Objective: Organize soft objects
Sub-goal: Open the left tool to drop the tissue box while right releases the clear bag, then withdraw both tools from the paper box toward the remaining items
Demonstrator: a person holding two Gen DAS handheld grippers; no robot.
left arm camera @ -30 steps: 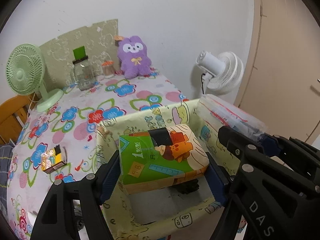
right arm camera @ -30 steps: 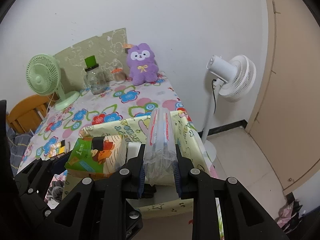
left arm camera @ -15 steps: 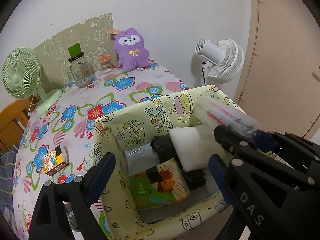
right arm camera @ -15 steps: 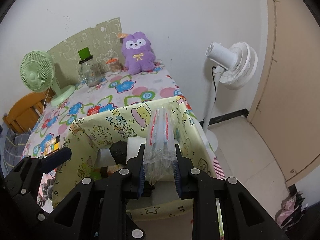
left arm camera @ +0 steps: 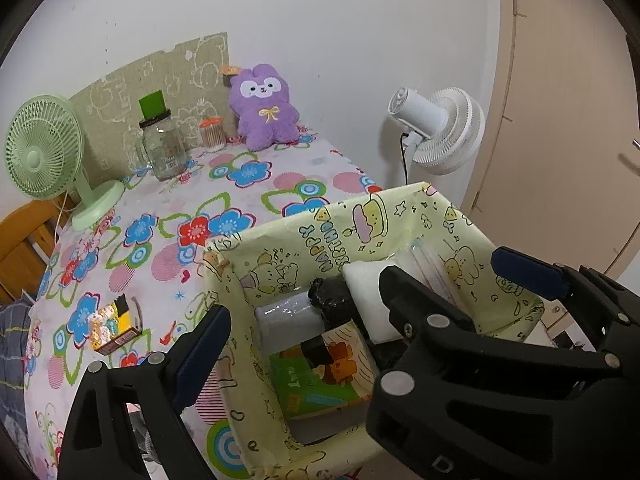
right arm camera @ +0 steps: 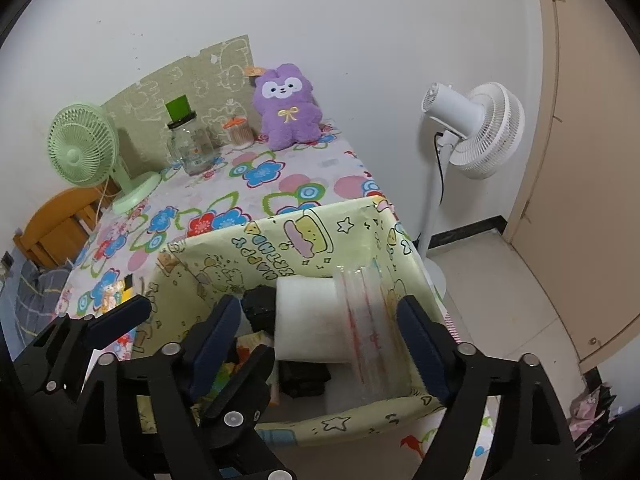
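right hand-held gripper (right arm camera: 320,344) jaws opening, clear pack (right arm camera: 366,332) loose between them, long axis running away, inside bin (right arm camera: 280,236). left hand-held gripper (left arm camera: 304,304) apart, empty over tissue pack (left arm camera: 320,376).

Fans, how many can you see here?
2. A green fan stands on the table at its far left, by the wall. A white fan stands on the floor to the table's right. None seems hidden.
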